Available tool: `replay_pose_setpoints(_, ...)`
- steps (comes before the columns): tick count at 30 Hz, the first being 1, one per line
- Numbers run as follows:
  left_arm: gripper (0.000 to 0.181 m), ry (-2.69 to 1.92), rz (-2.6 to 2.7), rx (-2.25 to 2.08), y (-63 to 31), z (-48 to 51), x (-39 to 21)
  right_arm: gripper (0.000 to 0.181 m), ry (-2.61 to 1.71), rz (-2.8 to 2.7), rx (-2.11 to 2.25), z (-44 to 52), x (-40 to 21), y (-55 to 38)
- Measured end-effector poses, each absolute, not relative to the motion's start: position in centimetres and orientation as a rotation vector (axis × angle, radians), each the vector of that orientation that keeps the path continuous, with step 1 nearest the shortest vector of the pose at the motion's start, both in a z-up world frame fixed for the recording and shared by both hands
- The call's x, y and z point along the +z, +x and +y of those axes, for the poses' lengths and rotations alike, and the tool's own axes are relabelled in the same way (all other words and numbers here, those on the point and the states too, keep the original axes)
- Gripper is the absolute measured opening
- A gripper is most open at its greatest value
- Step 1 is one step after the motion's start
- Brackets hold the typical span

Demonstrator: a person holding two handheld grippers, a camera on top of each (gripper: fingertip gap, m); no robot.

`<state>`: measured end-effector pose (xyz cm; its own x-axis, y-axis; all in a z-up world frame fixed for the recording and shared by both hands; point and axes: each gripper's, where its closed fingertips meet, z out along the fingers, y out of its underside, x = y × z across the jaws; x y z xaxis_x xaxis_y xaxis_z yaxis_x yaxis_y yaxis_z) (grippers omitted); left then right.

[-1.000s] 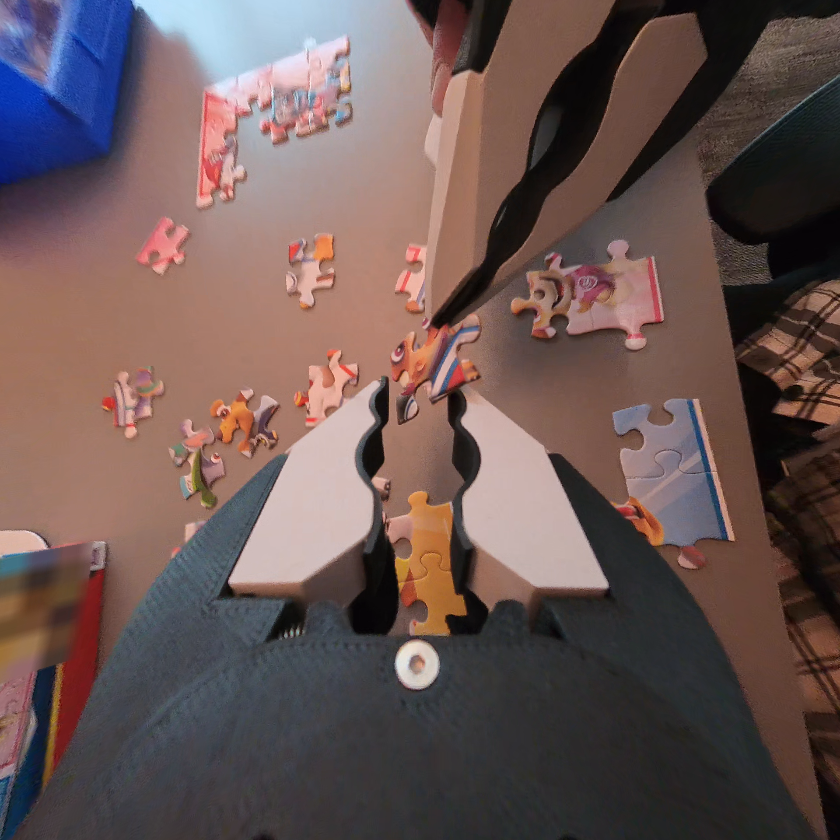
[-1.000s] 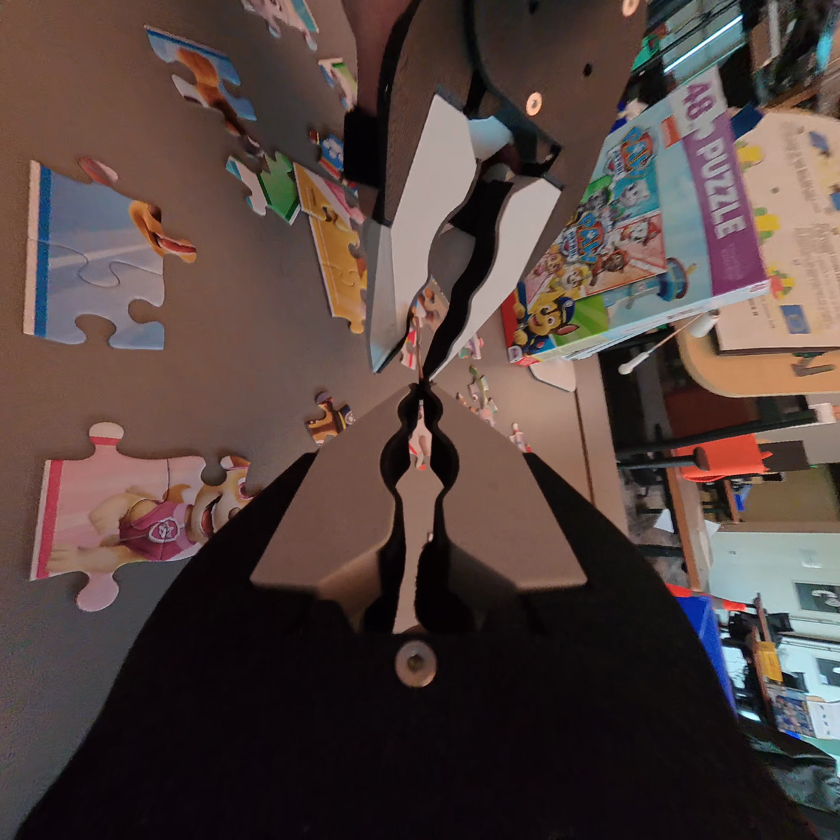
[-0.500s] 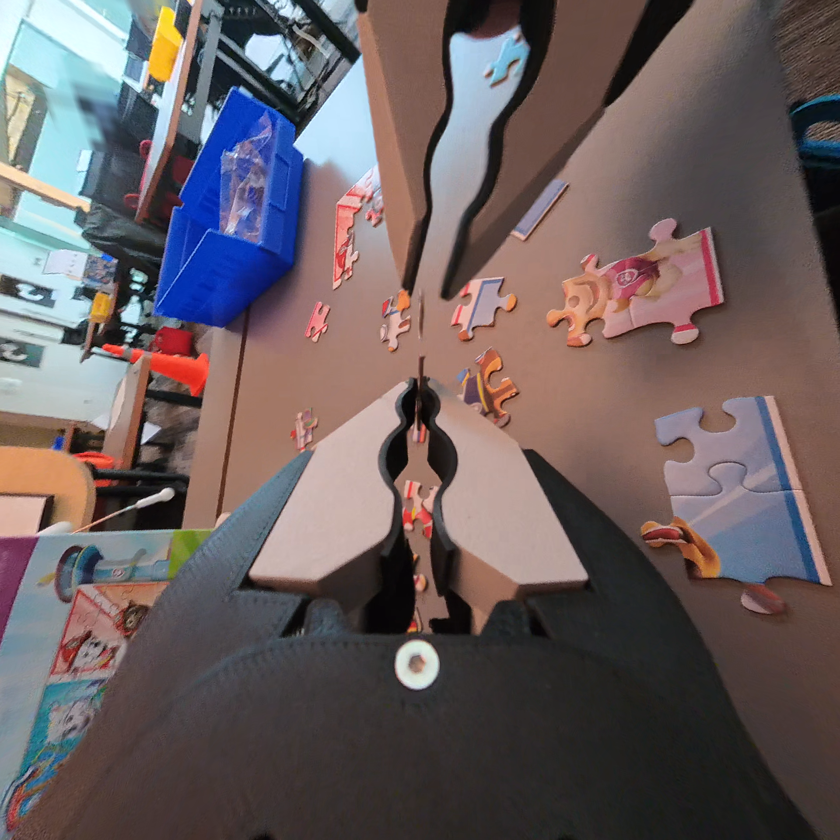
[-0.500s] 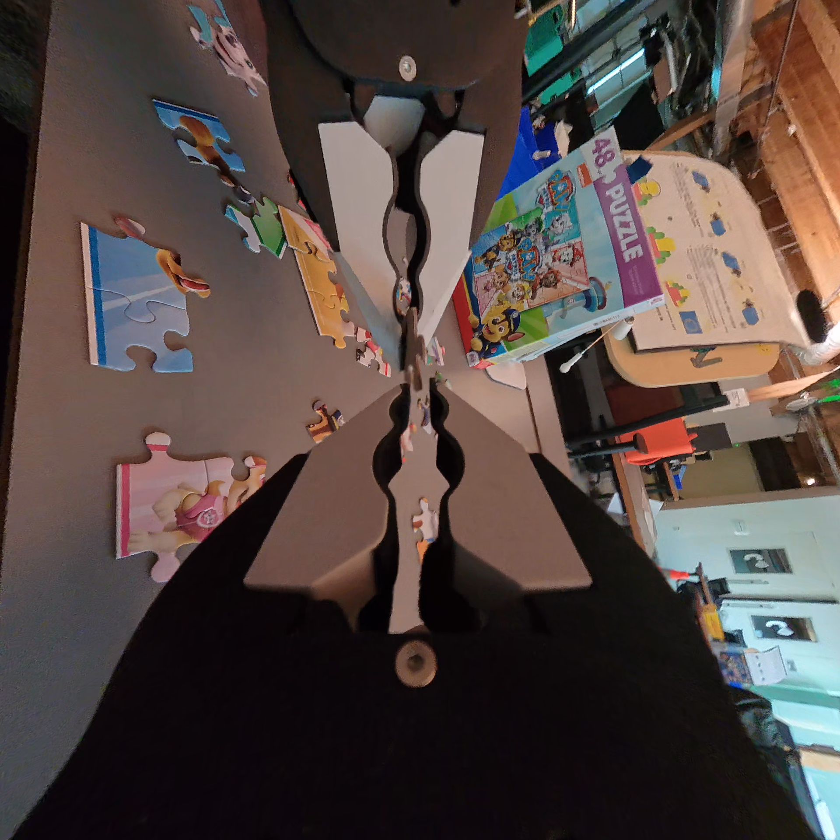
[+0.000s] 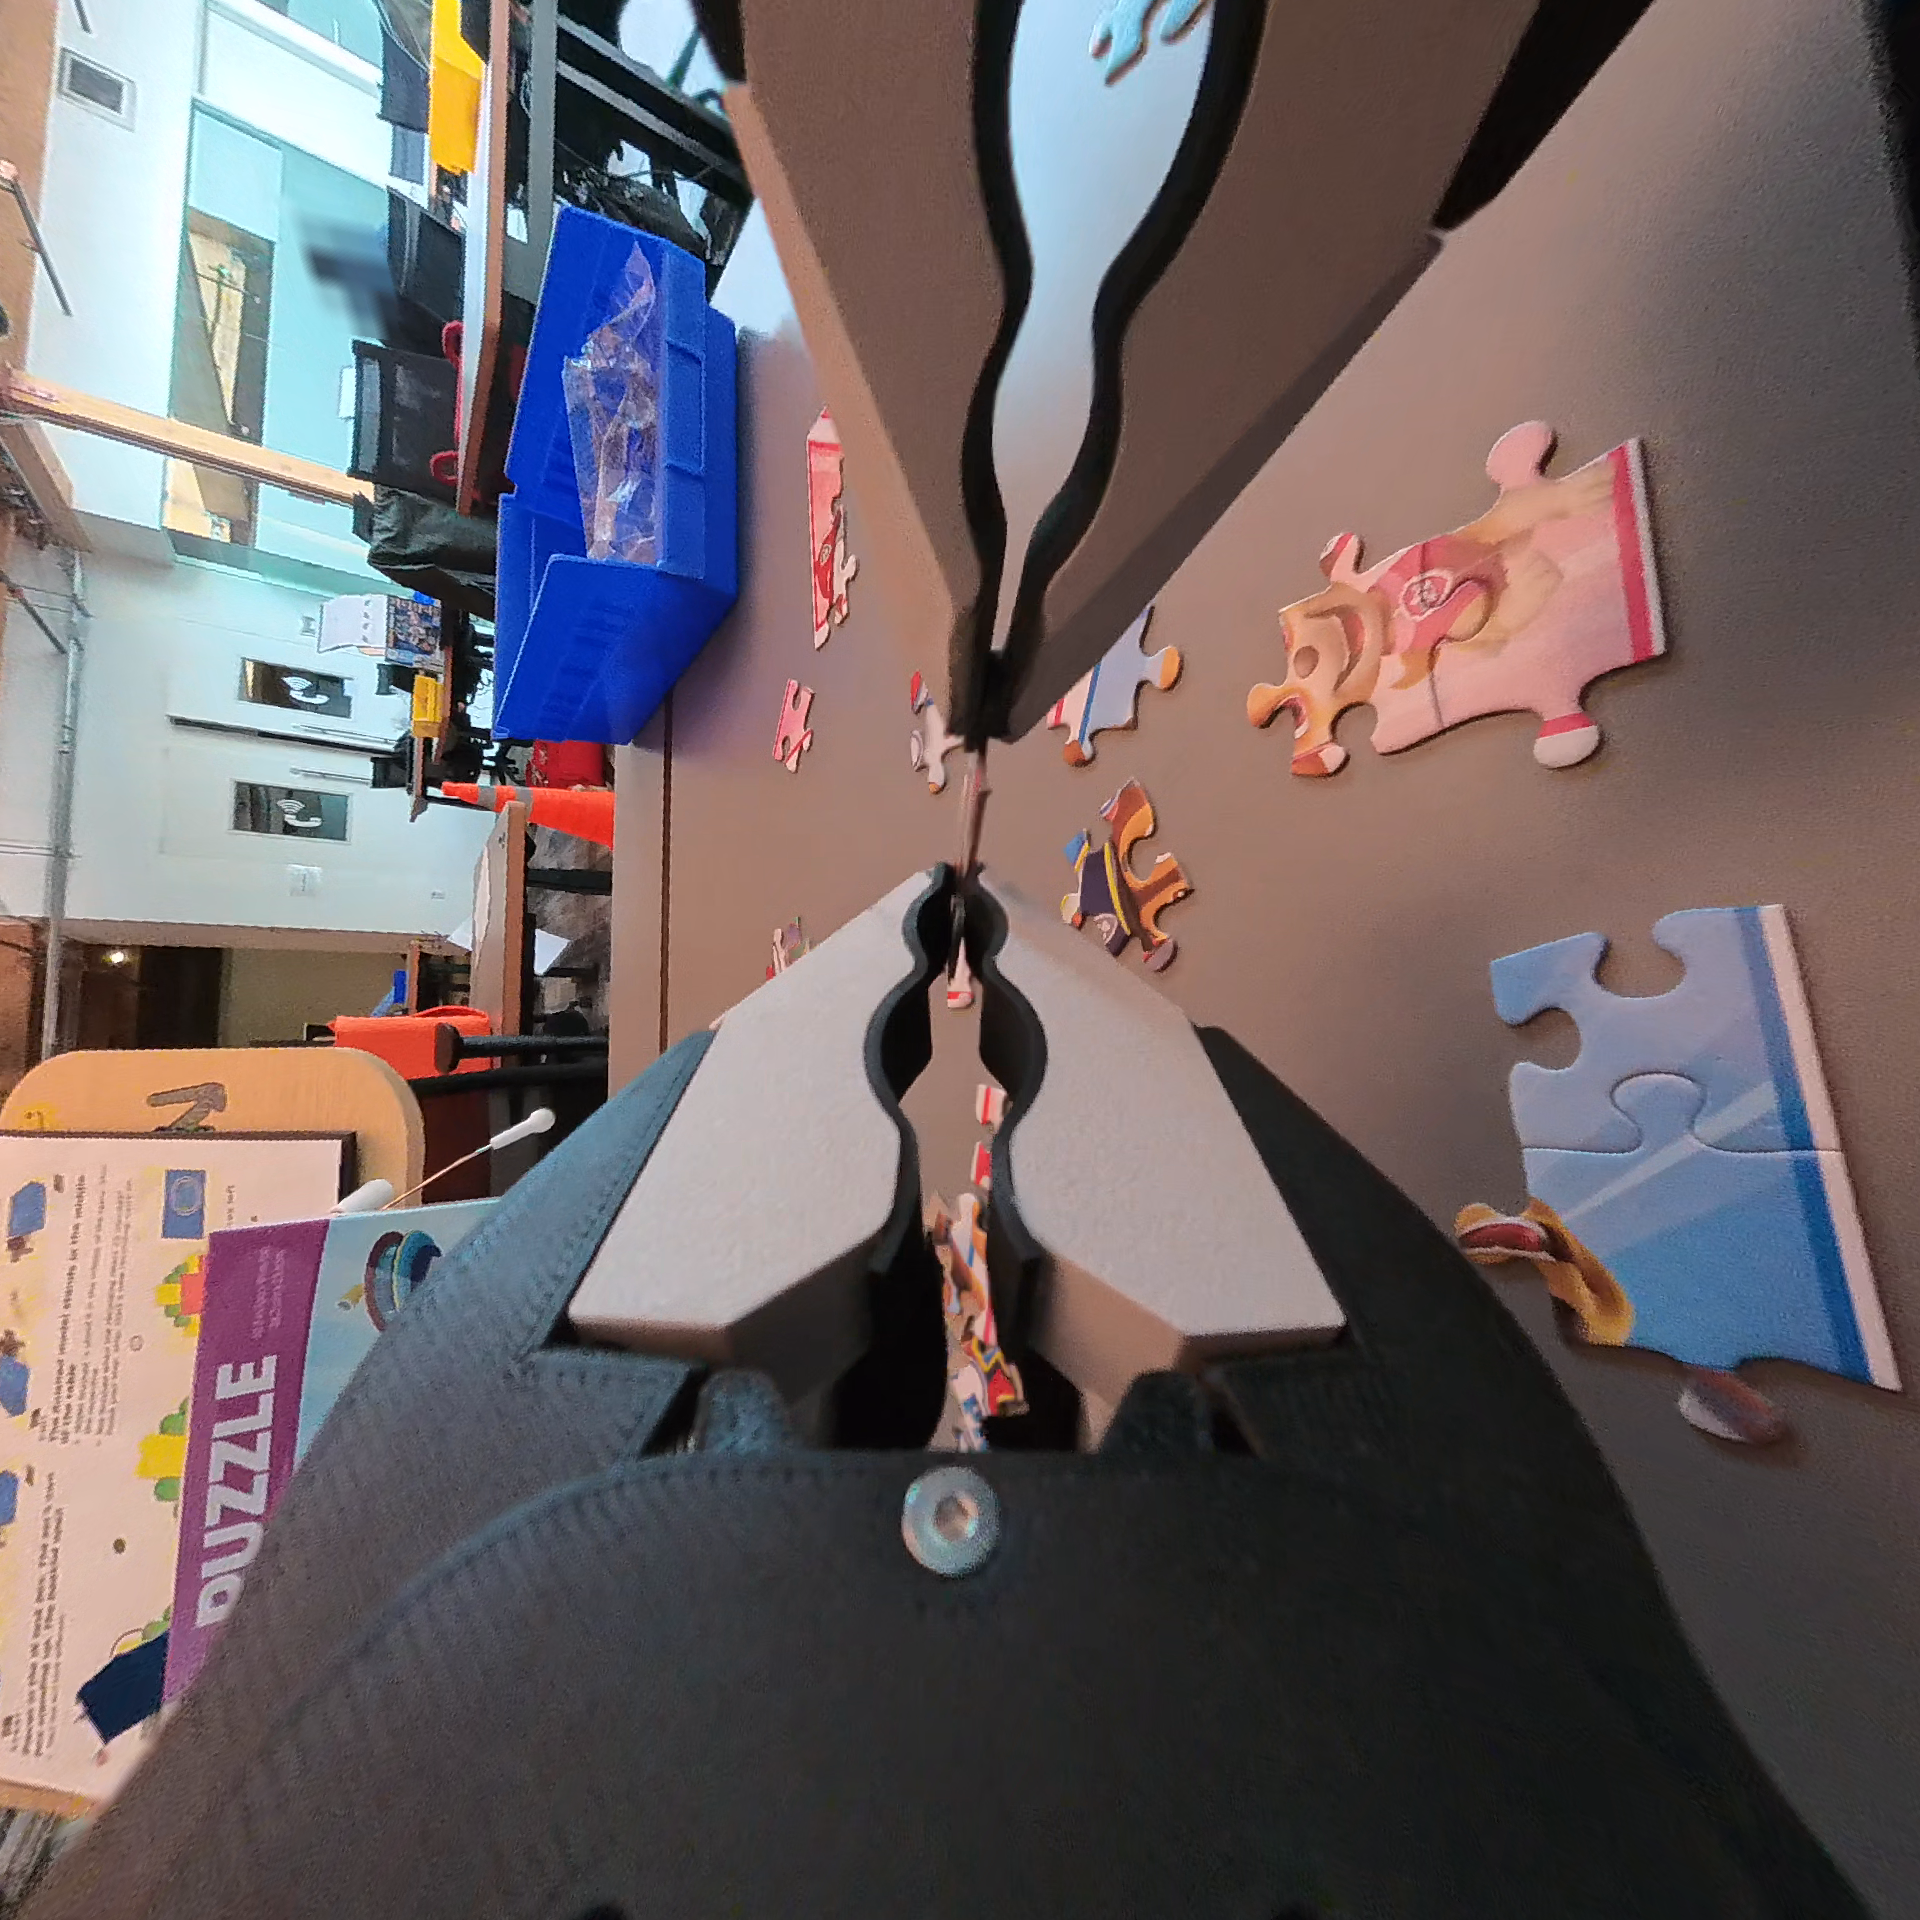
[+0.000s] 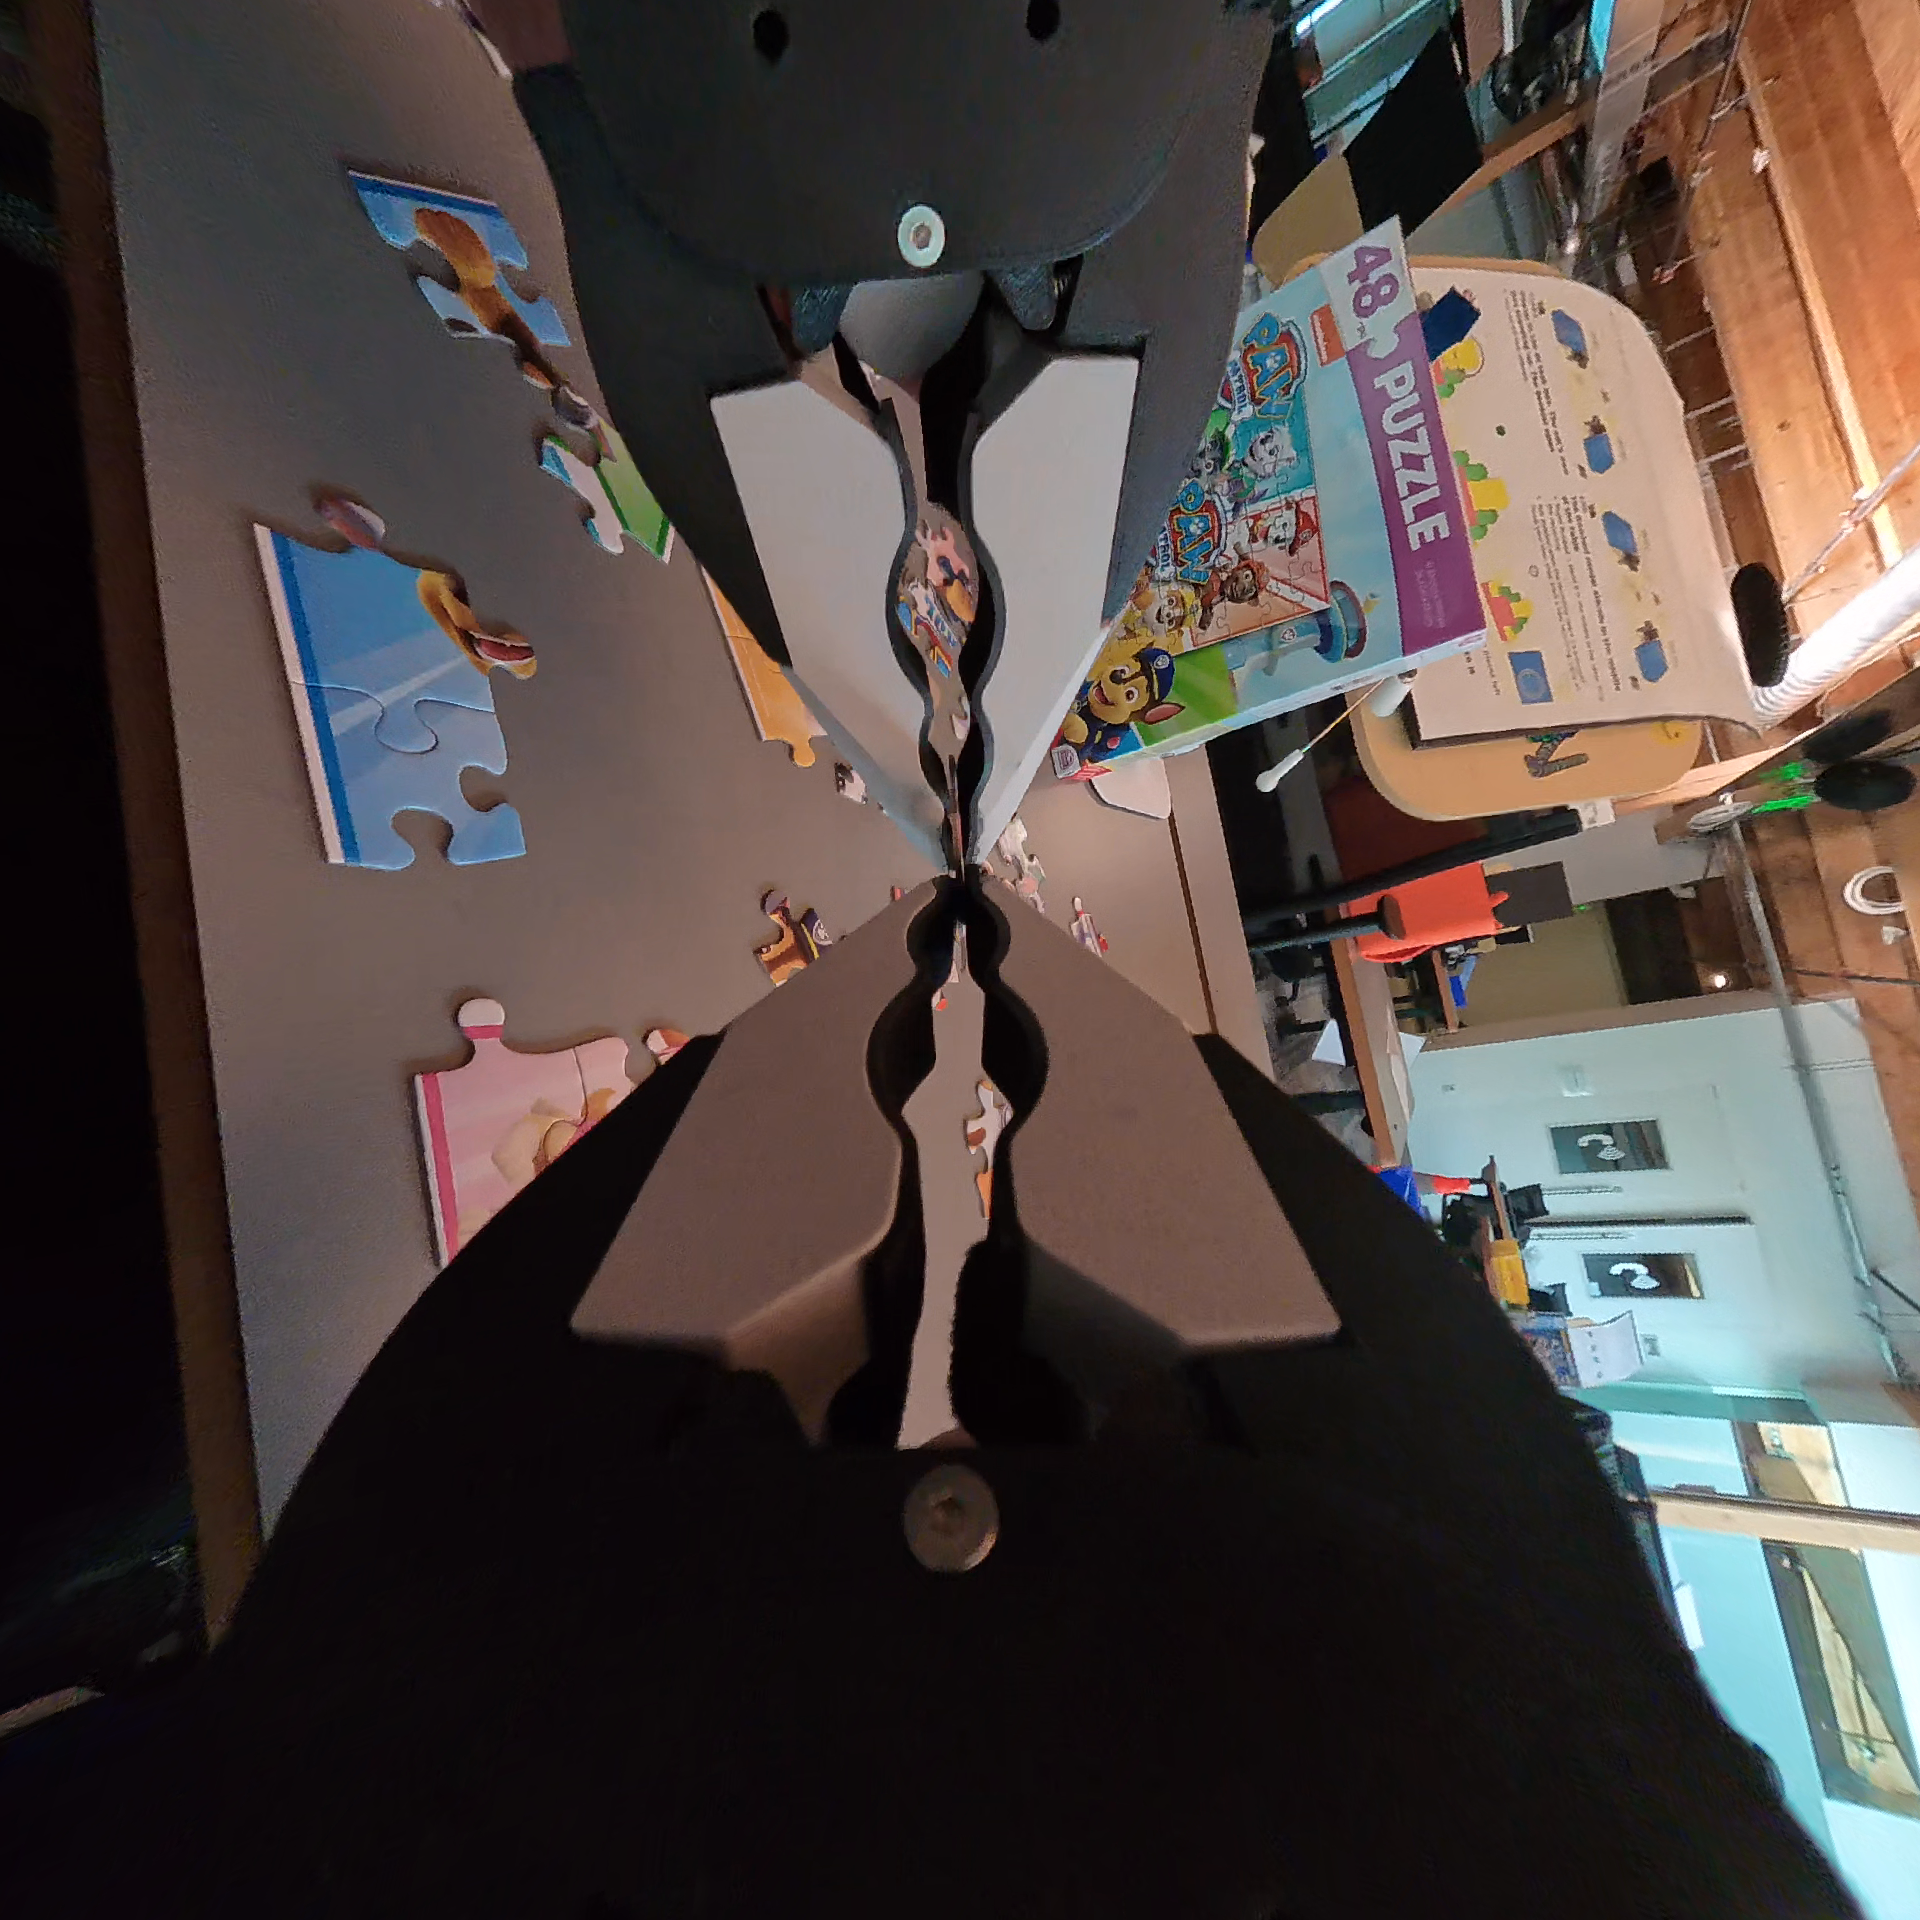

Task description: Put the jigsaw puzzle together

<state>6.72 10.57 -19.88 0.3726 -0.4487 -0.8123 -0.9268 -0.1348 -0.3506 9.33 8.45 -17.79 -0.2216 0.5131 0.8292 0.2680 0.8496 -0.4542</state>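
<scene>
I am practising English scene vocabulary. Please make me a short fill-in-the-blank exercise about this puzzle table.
1. The plastic bin beyond the loose pieces is ___.
2. The wide band along one end of the puzzle box is ___.
3. The left hand-held gripper and the right hand-held gripper meet tip to tip, and both pinch one ___, seen edge-on.

Missing words: blue; purple; puzzle piece.
</scene>
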Motion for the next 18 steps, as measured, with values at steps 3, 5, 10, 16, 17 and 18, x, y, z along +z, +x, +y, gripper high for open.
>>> replay_pose_setpoints(3, 0.000, -1.735, 1.208, 0.656, 7.1, 10.1, -19.9, 0.000, -0.572, -1.819, 0.256, 8.3, -17.8, 9.8)
replay_pose_setpoints(5, 0.000, -1.741, 1.195, 0.613, 7.4, 9.8, -19.9, 0.000, -0.558, -1.828, 0.260, 8.1, -17.8, 10.1)
replay_pose_setpoints(10, 0.002, -1.695, 1.145, 0.454, 8.5, 8.3, -19.5, 0.000, -0.532, -1.850, 0.307, 7.3, -17.8, 10.7)
replay_pose_setpoints(16, 0.000, -1.660, 1.172, 0.540, 9.1, 7.3, -20.3, 0.001, -0.655, -1.853, 0.432, 7.1, -18.4, 11.3)
replay_pose_setpoints(17, 0.000, -1.662, 1.174, 0.567, 9.0, 7.3, -20.4, 0.007, -0.709, -1.846, 0.475, 7.1, -18.5, 11.4)
replay_pose_setpoints(18, 0.000, -1.662, 1.169, 0.589, 8.9, 7.3, -20.4, 0.012, -0.776, -1.840, 0.533, 7.1, -18.6, 11.5)
